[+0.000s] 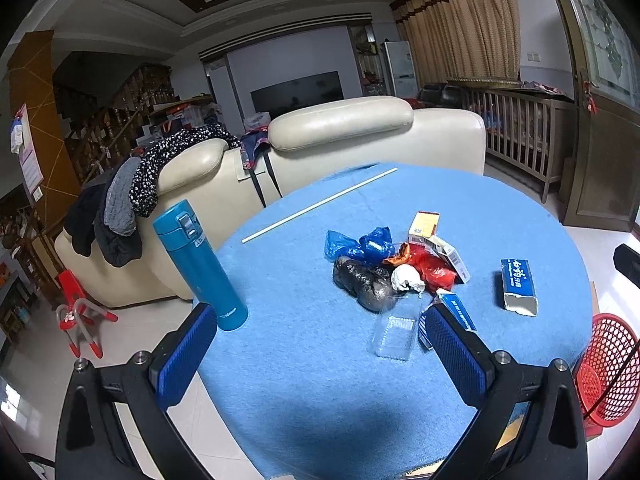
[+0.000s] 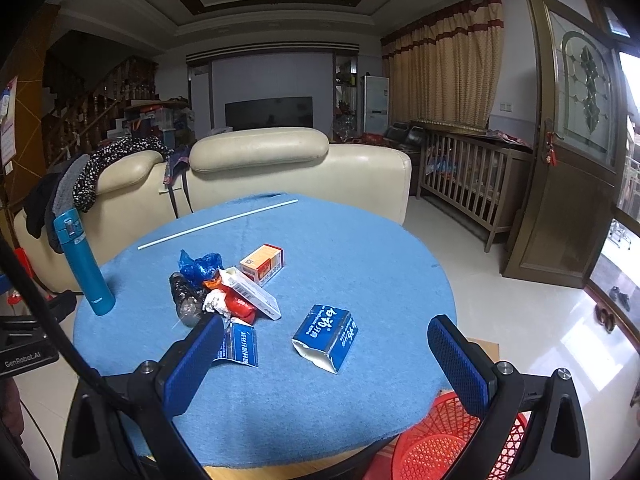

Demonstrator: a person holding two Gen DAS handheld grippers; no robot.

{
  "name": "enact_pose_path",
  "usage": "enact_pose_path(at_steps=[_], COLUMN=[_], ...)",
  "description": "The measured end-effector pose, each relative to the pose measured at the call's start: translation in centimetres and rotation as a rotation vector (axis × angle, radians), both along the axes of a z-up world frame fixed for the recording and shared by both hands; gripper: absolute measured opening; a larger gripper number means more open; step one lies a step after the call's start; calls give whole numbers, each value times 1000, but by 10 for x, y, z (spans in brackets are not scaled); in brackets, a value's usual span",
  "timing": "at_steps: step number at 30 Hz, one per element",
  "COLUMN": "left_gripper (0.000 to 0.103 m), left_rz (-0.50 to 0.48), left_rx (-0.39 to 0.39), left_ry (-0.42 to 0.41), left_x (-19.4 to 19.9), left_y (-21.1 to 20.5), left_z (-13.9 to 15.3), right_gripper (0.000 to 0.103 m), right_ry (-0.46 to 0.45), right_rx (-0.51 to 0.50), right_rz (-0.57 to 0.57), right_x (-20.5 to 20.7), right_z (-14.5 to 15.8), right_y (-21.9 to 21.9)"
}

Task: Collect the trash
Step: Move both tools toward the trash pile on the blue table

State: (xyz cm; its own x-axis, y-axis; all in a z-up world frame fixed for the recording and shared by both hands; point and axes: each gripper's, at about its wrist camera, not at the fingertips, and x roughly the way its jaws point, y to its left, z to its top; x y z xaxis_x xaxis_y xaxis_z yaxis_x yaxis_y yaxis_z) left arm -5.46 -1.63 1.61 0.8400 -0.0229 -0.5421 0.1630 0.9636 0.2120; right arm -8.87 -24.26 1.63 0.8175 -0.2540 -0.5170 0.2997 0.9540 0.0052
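A heap of trash lies mid-table on the blue cloth [image 1: 304, 360]: a blue plastic bag [image 1: 360, 243], a dark crumpled bag [image 1: 364, 280], a red wrapper [image 1: 434, 268], a white paper wad [image 1: 406, 278], a clear plastic box [image 1: 394, 334] and small cartons. An open blue carton [image 2: 326, 336] lies apart to the right, also seen as the blue carton [image 1: 518, 286]. A flattened blue packet [image 2: 238, 346] sits by the heap [image 2: 224, 292]. My left gripper [image 1: 320, 320] is open, hovering before the clear box. My right gripper [image 2: 326, 330] is open, framing the blue carton from above. A red mesh basket [image 2: 444, 436] stands on the floor by the table.
A teal flask [image 1: 200, 268] stands upright at the table's left edge. A long white rod [image 1: 320, 204] lies across the far side. A cream sofa [image 1: 340, 136] with clothes draped on it backs the table. The red basket [image 1: 608, 372] sits low right. A wooden crib [image 2: 476, 176] stands far right.
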Motion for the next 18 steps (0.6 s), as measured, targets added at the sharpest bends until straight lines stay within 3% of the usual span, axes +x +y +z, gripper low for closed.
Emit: enact_pose_path(at_steps=[10,18], left_gripper=[103,103], left_rz=[-12,-19], left_rx=[6,7], left_ry=[37,60], left_x=[7,8], left_y=[-4,-5], left_z=[-11,-16], right_gripper=[103,103], right_ry=[19,57], right_rx=[25,-12], right_rz=[-15,-30], right_x=[7,13], right_z=[-9,-16], right_y=[-4,-4])
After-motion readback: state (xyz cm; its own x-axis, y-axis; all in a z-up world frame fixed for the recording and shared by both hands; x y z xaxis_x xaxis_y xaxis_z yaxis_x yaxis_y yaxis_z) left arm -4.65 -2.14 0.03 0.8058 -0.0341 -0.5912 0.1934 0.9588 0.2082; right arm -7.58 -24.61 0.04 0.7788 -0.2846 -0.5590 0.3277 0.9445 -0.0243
